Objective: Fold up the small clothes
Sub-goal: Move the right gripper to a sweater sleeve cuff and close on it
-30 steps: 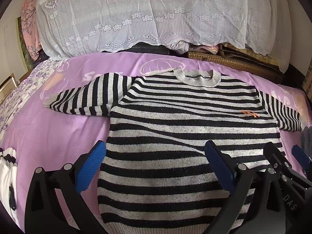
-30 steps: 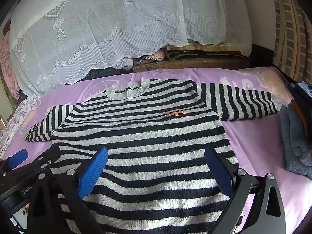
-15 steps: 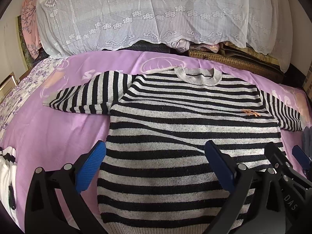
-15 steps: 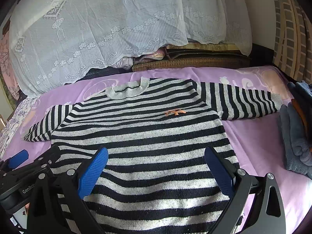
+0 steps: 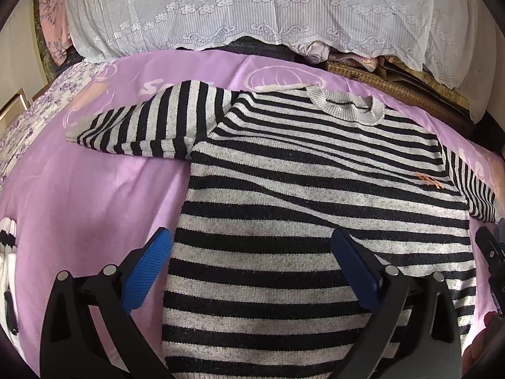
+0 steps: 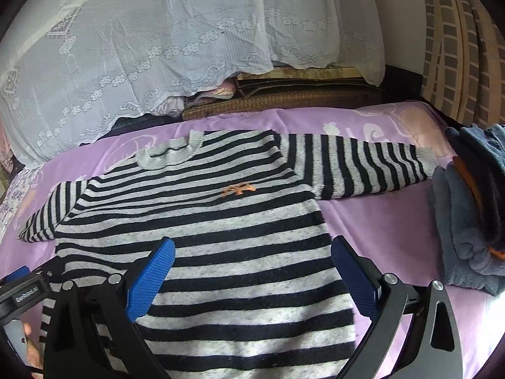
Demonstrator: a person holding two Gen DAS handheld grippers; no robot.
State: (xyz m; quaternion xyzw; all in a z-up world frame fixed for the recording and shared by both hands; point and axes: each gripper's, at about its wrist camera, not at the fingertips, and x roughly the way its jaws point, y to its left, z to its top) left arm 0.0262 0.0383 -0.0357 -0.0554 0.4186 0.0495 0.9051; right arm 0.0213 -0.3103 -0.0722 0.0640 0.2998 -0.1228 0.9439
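A small black-and-grey striped sweater lies flat, front up, on a purple sheet, with both sleeves spread out. An orange emblem marks its chest. My left gripper hovers open above the lower left part of the body, its blue pads wide apart and empty. Above the lower right part, my right gripper is open too, holding nothing. The left sleeve points left; the right sleeve reaches toward a cloth pile. The sweater hem is hidden behind the grippers.
A pile of grey-blue clothes sits at the right edge of the bed. A white lace cover drapes over things along the back. A white-and-black garment lies at the left. A woven mat lies behind the sweater.
Both grippers have shifted forward and slightly left over the sweater. The sweater itself has not moved, and both stay open.
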